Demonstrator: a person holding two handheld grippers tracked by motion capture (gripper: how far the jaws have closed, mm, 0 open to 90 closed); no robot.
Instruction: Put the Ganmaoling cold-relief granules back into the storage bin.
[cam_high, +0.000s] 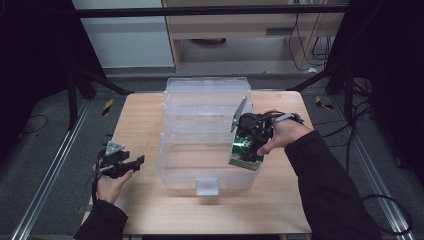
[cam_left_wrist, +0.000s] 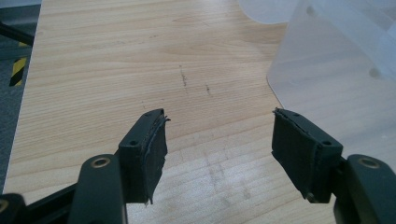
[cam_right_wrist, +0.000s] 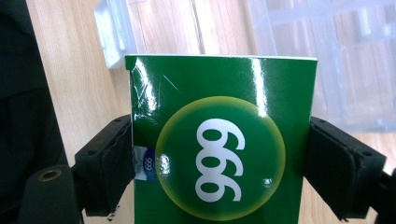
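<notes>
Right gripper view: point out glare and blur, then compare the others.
Right gripper view: white glare streaks on the glossy green box, clear bin behind soft. Left gripper view: even light, tabletop sharp. High view: dim, dark surroundings, bin hazy.

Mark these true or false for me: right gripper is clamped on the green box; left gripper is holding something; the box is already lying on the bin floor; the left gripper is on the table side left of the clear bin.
1. The right gripper is clamped on the green box. True: both jaws press its sides.
2. The left gripper holds something. False: its jaws stand open over bare table.
3. The box lies on the bin floor. False: it is held at the right front corner of the clear bin, in the gripper.
4. The left gripper sits left of the clear bin. True.
</notes>
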